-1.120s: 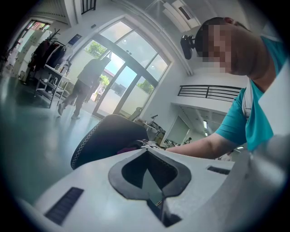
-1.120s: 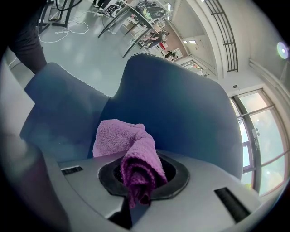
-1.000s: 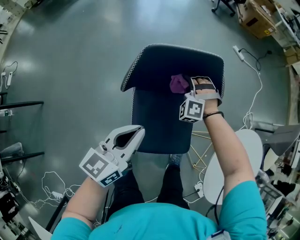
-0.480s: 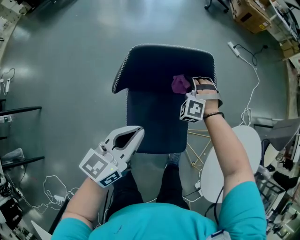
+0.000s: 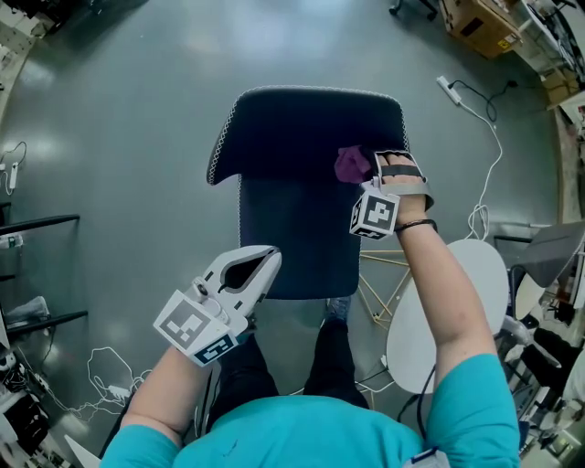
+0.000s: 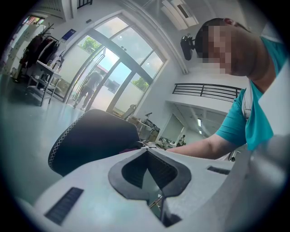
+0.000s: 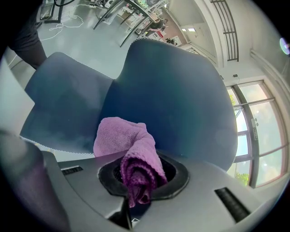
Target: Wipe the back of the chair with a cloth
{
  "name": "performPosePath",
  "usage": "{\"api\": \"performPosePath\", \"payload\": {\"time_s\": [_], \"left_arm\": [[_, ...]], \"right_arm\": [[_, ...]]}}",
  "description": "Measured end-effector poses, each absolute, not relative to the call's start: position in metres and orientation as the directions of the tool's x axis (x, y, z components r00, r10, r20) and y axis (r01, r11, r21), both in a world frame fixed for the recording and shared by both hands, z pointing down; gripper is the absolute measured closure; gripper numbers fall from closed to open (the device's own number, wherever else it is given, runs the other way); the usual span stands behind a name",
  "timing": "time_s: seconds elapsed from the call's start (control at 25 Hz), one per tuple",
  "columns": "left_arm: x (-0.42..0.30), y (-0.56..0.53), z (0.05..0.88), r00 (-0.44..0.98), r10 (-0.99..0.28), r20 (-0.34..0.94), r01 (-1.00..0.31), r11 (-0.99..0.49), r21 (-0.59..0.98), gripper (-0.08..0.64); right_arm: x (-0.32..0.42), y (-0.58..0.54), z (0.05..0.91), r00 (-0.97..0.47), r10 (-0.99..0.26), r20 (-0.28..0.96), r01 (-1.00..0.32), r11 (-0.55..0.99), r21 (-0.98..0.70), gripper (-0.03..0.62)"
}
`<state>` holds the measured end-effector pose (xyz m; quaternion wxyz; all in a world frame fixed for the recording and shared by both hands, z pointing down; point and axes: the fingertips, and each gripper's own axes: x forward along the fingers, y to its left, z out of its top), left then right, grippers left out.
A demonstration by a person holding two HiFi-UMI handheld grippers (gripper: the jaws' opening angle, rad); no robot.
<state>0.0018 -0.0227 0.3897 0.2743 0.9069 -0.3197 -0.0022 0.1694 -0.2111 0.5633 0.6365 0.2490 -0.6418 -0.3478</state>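
Left gripper (image 5: 271, 256): hangs low by the seat's near left corner; jaws closed tip to tip, nothing between them; no part in the wipe.
Chair (image 5: 302, 137): dark, seat toward the person, backrest beyond it and facing them.
Cloth (image 5: 349, 164): purple, bunched, pressed on the backrest's inner face, right of centre and just under the top edge.
Right gripper (image 5: 370, 174): jaws clamped on a fold of the cloth, the rest spilling forward onto the backrest.
Change: over the last second the cloth sits nearer the backrest's right edge; chair and floor slide left in the head view, gripper staying at the same spot in frame.
Meaning: probably a rightward stroke close to its end; the left and middle of the backrest look likely to need passes, though no dirt is visible either way.
Around: loose cables (image 5: 105, 370) on the floor (image 5: 137, 110) at left; legs (image 5: 274, 366) close behind the seat; white table (image 5: 448, 311) near the right elbow; power strip (image 5: 445, 87) and boxes (image 5: 480, 27) far right.
In the way: nothing on the backrest itself; table crowds the right arm slightly.
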Motion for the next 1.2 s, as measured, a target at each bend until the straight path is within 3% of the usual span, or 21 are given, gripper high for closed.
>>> {"api": "performPosePath", "payload": {"time_s": [1.2], "left_arm": [[0.042,-0.011,0.377,0.826,-0.538,0.172,-0.546,-0.683,0.485,0.557]], "right_arm": [[0.240,-0.181,0.541,0.064,-0.766,0.639,0.127,0.642,0.756,0.540]]}}
